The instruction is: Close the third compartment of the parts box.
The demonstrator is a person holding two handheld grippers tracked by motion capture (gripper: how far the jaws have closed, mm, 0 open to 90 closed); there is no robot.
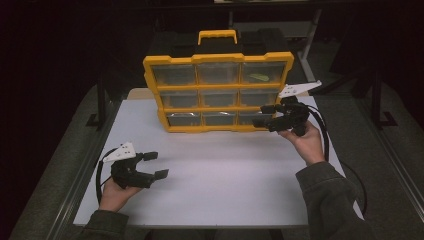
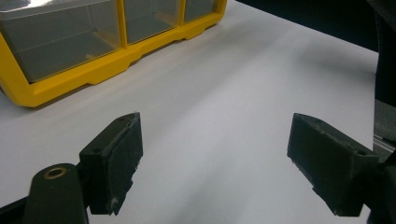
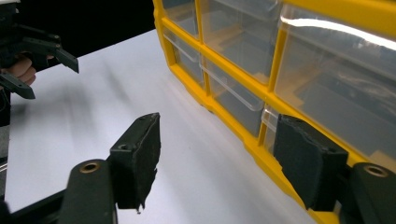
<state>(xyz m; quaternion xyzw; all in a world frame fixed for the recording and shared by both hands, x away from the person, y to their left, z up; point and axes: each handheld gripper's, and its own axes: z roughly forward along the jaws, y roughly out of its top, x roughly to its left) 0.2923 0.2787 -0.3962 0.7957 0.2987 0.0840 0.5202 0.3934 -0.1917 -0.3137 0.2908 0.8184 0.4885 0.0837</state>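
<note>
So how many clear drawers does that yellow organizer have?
9 drawers in the yellow organizer, three rows of three: top row, middle row, bottom row. The right hand-held gripper partly covers the bottom-right one.

Your white table [image 1: 215,185]: bare top, dark floor around. Green item [image 1: 259,77] visible behind clear top-right drawer; identity unclear to you.

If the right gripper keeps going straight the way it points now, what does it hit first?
Probably the yellow organizer case: the right gripper, fingers open and nothing between them, points along its bottom row of clear drawers, the case's yellow base frame just behind one finger. Depth is unclear; it might skim past over the white table.
</note>
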